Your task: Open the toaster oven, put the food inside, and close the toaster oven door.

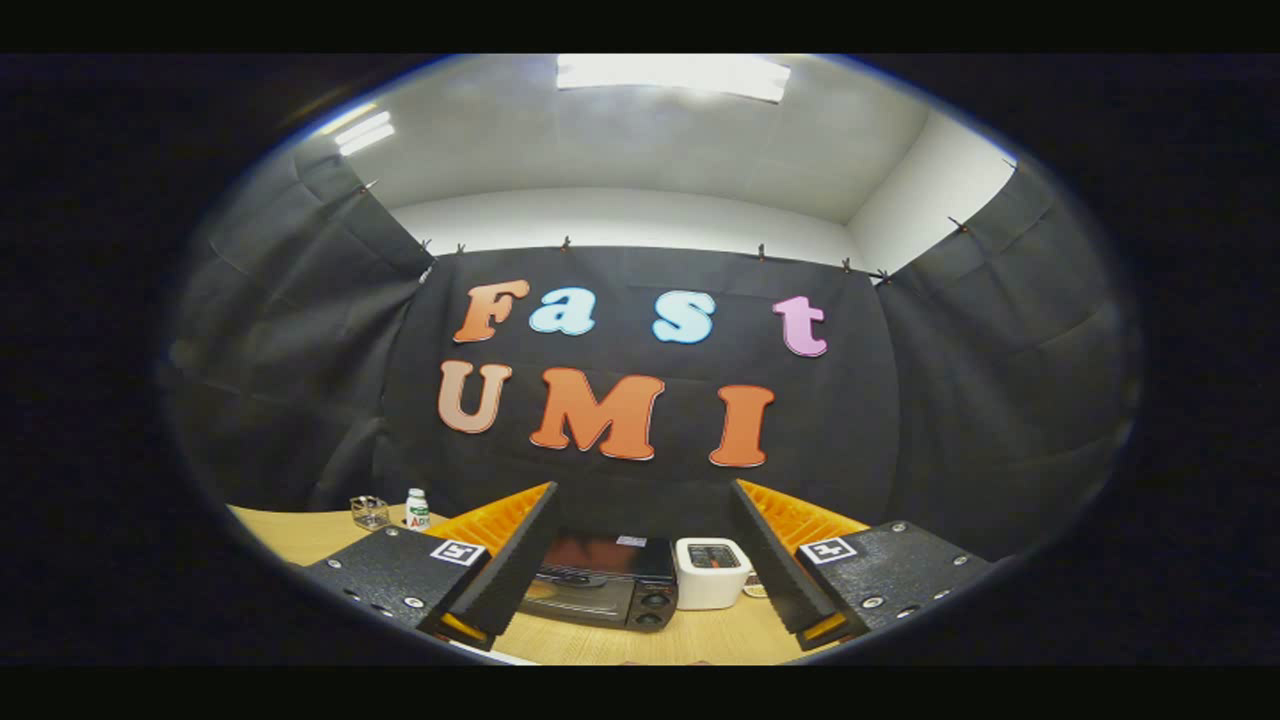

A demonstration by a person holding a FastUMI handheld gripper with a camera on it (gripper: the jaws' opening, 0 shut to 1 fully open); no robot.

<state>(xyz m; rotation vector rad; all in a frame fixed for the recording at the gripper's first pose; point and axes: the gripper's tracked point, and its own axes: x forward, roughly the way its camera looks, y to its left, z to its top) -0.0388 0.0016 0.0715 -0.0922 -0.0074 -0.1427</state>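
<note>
While the jaws stand wide apart with nothing between them, the black boxy toaster oven (603, 591) on the pale wooden desk (700, 640) sits beyond them, door seemingly closed; any approach should stay level.

no legible text, bottle (417, 508) label unreadable

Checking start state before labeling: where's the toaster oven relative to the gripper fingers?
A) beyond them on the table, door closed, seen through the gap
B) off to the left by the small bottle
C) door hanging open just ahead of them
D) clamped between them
A: the toaster oven sits on the table beyond the open gripper, framed between the fingers, door shut, a white appliance beside it.
</note>
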